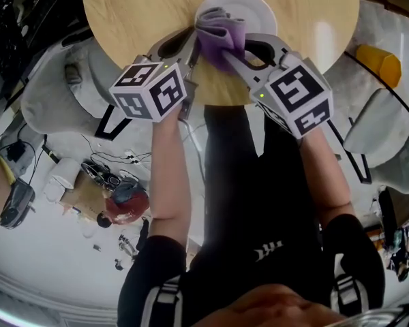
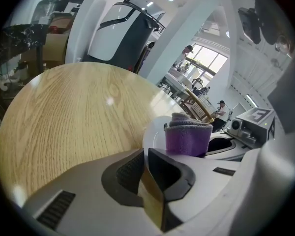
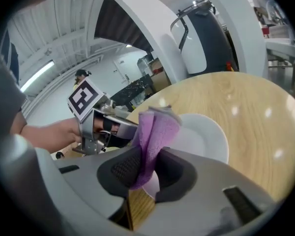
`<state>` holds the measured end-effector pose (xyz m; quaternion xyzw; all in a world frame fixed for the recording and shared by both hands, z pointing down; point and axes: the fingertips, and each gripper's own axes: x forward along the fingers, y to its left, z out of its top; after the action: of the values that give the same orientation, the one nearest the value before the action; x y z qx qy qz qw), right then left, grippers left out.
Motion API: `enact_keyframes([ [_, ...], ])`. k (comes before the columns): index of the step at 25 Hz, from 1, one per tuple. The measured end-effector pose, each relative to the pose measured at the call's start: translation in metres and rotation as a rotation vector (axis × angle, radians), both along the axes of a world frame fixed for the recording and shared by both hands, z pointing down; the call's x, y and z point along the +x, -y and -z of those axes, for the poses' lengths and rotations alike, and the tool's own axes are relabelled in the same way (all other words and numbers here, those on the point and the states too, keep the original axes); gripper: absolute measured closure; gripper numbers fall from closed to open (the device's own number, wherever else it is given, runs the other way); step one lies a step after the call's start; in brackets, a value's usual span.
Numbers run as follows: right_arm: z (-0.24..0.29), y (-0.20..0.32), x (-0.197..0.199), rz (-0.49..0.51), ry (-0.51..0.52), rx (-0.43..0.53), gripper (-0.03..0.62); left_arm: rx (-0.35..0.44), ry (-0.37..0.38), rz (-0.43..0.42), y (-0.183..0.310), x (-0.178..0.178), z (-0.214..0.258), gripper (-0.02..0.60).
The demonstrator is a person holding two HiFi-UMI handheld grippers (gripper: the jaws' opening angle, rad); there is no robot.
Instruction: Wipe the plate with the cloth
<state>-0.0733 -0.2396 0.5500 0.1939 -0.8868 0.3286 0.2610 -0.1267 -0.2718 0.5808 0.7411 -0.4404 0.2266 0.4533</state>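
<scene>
The cloth (image 3: pixel 155 132) is purple, a soft, nubbly fabric folded over on itself into several layers, with a paler grey-lilac face showing along the top folds. It stands up in a bunched ridge from the right gripper (image 3: pixel 148 156), whose 2 jaws are clenched on its lower part; in the right gripper view the fabric fills the gap between the dark ribbed pads and hangs a little below them. The upper end of the cloth leans over onto the near-left part of the plate (image 1: pixel 255 9).

The plate is plain white, round and shallow, with a smooth glossy surface and a gently raised rim. It sits on the round light-wood table (image 1: pixel 136 12), close to the edge nearest the person. Most of its far and right side lies bare, while the cloth covers the part nearest the grippers.

The left gripper (image 2: pixel 145 152) comes in from the left at a downward slant. Its 2 jaws are drawn almost together, leaving only a thin slit, and their tips meet the near-left rim of the plate, which they appear to pinch. The purple cloth rises just beyond and to the right of those tips.

In the head view the 2 grippers converge on the plate side by side, each marker cube facing up toward the camera.
</scene>
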Motion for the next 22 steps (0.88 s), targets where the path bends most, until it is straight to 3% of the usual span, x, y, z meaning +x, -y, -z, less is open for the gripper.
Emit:
enact_keyframes([
  [7, -0.004, 0.005, 0.034, 0.000, -0.083, 0.047, 0.516, 0.005, -0.010, -0.005, -0.001, 0.000, 0.000, 0.547],
  [13, -0.005, 0.019, 0.097, -0.069, -0.166, 0.074, 0.516, 0.002, -0.016, -0.013, -0.001, 0.003, 0.001, 0.546],
  [18, 0.003, 0.030, 0.128, -0.128, -0.236, 0.107, 0.517, -0.001, -0.013, -0.011, -0.001, 0.001, 0.001, 0.548],
  [22, 0.021, 0.036, 0.098, -0.156, -0.120, 0.116, 0.517, -0.004, -0.011, -0.012, -0.002, 0.001, 0.001, 0.548],
])
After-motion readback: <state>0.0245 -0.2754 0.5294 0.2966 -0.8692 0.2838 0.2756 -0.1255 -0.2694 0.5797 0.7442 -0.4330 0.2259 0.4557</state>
